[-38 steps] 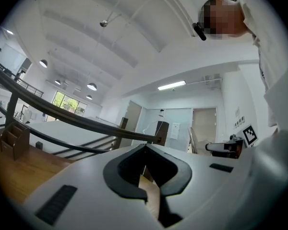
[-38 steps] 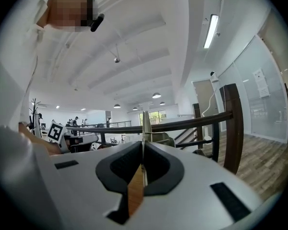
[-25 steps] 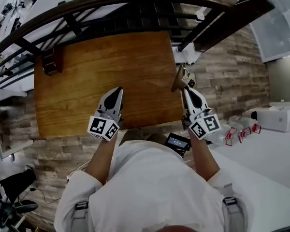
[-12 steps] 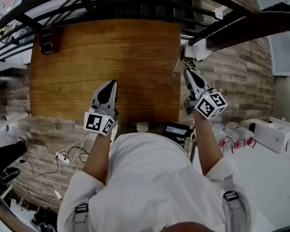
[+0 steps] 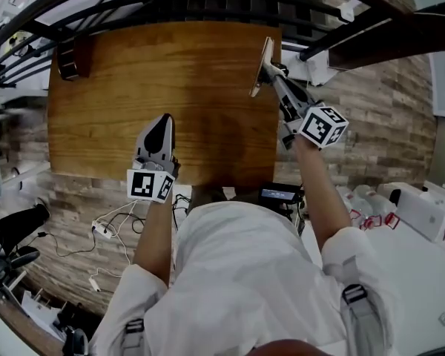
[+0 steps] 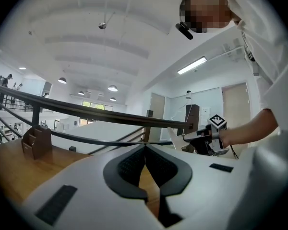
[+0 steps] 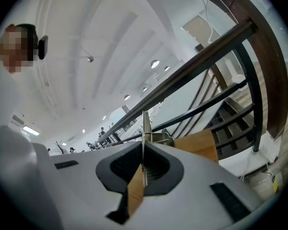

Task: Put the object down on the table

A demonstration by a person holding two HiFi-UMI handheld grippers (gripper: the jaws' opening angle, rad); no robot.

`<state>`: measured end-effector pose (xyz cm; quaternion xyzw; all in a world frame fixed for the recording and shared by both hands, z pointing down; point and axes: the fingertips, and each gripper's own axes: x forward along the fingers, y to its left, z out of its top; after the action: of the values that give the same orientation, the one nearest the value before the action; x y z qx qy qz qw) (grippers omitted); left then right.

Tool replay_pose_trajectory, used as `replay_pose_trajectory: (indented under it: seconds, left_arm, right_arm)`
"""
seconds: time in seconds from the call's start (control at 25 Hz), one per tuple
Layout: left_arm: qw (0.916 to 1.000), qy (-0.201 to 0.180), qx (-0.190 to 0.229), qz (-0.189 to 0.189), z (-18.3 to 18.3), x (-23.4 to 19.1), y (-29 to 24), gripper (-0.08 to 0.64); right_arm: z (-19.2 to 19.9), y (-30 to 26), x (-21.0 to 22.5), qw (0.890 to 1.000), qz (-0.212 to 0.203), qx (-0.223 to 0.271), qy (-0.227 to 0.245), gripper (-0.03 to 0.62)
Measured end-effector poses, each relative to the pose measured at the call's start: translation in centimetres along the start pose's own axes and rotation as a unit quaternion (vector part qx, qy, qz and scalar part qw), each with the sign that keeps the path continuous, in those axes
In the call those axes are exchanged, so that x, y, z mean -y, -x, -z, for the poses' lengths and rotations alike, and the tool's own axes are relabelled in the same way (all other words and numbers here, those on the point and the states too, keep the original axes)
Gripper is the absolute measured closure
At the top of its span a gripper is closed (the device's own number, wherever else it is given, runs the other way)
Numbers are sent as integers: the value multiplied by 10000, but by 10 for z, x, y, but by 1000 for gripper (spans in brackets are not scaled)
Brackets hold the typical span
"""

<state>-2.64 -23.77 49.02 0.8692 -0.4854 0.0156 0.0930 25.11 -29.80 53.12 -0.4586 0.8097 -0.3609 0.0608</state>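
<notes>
Head view, with both gripper views. The wooden table (image 5: 170,73) fills the upper centre of the frame, and a dark metal railing (image 5: 208,6) runs along its far edge.

The right gripper (image 5: 271,74) is at the upper right of the frame, over the table's right edge near the far corner. Its jaws are clenched on a thin flat board (image 5: 262,64), which stands on edge. In the right gripper view the board (image 7: 144,126) appears as a narrow vertical line rising between the two dark pads, with a metal clip-like fitting (image 7: 158,139) just beyond them. Whether the board's lower edge touches the table (image 7: 197,147) cannot be told.

The left gripper (image 5: 163,122) is at centre left, over the near part of the table and well apart from the board. In its own view the left gripper (image 6: 145,147) has its jaws closed tip to tip with nothing between them, and the table (image 6: 14,169) shows through the gap below the tips.

A small dark brown block (image 5: 68,58) rests on the table's far left corner, beside the railing.
</notes>
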Motion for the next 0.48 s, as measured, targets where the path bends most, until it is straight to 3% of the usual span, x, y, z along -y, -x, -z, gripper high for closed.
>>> replay_pose_trajectory:
  seconds: [0.48]
  left_arm:
    - [9998,165,-55,32,13,8,-11,542]
  right_arm:
    - [-9,-57,38,9980,47,-154,-610,568]
